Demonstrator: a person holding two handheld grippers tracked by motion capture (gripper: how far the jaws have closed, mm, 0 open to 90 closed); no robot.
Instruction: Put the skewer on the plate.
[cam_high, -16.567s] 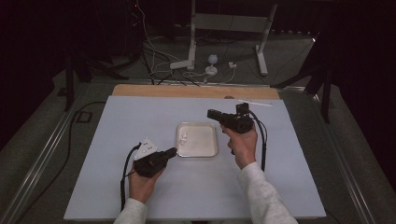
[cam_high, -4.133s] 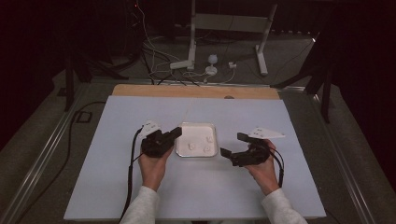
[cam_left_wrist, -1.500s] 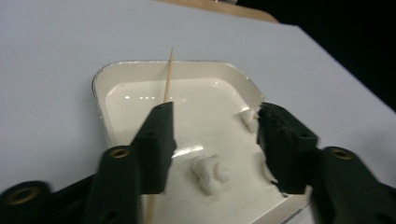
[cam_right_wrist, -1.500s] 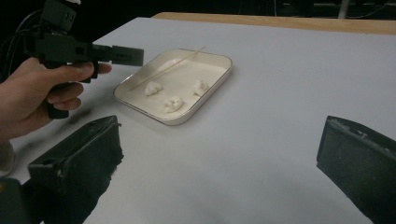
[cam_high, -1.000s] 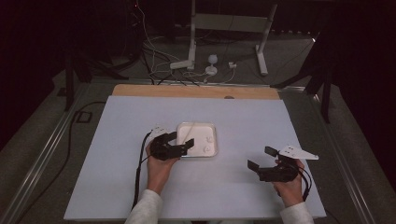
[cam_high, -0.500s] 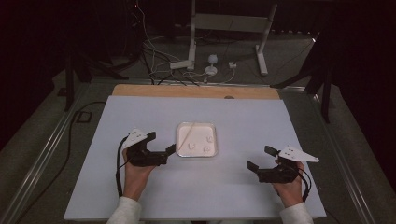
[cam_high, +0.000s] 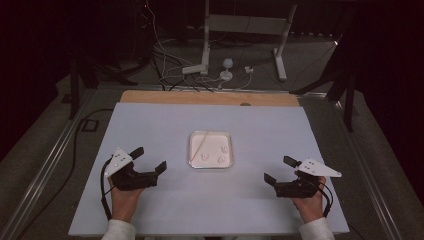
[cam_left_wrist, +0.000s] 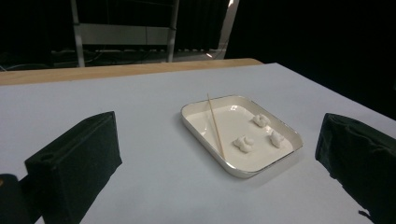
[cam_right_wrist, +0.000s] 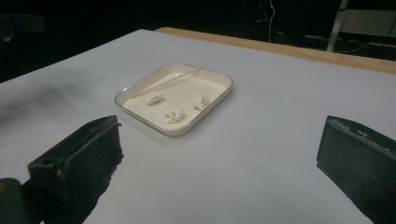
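between open grippers, tray (cam_high: 231, 150) with skewer (cam_high: 199, 147)

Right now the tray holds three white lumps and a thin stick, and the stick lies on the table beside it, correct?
Not quite. The stick lies inside the tray, one end propped on its rim, as the left gripper view shows. The three white lumps are in the tray as stated.

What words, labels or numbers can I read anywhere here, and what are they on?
None can be read. The tray, the stick and white lumps in it, the table sheet and both grippers, left and right, bear no visible writing.
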